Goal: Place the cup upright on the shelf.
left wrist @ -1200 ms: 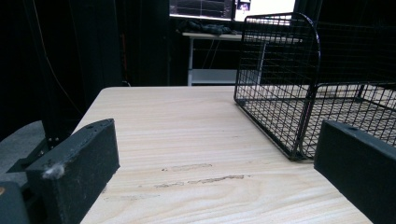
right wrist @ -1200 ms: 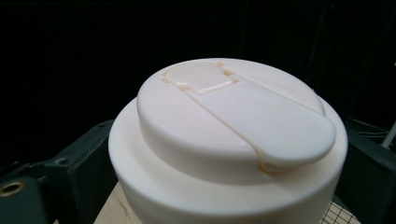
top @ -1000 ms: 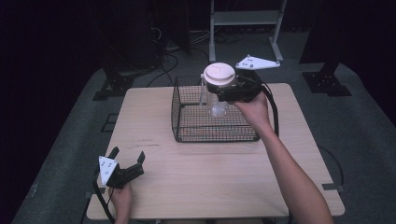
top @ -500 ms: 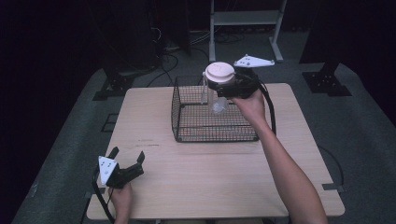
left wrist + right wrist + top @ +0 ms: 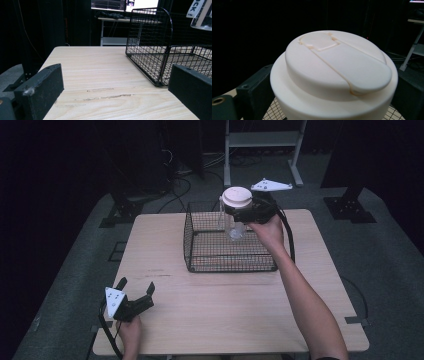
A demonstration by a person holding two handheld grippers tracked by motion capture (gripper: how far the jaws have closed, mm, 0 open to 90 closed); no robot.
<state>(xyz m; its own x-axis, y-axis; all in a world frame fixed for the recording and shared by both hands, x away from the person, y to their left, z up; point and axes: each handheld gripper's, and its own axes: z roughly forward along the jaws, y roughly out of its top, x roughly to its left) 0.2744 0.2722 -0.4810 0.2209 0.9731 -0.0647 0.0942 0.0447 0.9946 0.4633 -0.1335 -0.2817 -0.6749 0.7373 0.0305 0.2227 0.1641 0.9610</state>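
Note:
A clear bottle [image 5: 234, 224] with a wide cream lid [image 5: 236, 197] hangs upright over the black wire basket [image 5: 200, 264], its base down among the basket's walls. My right gripper [image 5: 239, 211] is shut on the bottle just under the lid. In the right gripper view the lid [image 5: 337, 75] sits between the two black jaws. My left gripper [image 5: 136, 291] stands open at the table's near left corner, nothing between its jaws. In the left gripper view the basket [image 5: 150, 50] stands ahead to the right, with the bottle's base [image 5: 203, 21] hanging at the top right.
The light wood table [image 5: 215, 315] has bare room in front of the basket and to its left. A metal shelf frame [image 5: 262, 140] and cables lie on the dark floor behind the table.
The right gripper has carried the bottle slightly back and down toward the basket's far side. The left gripper has stayed put.

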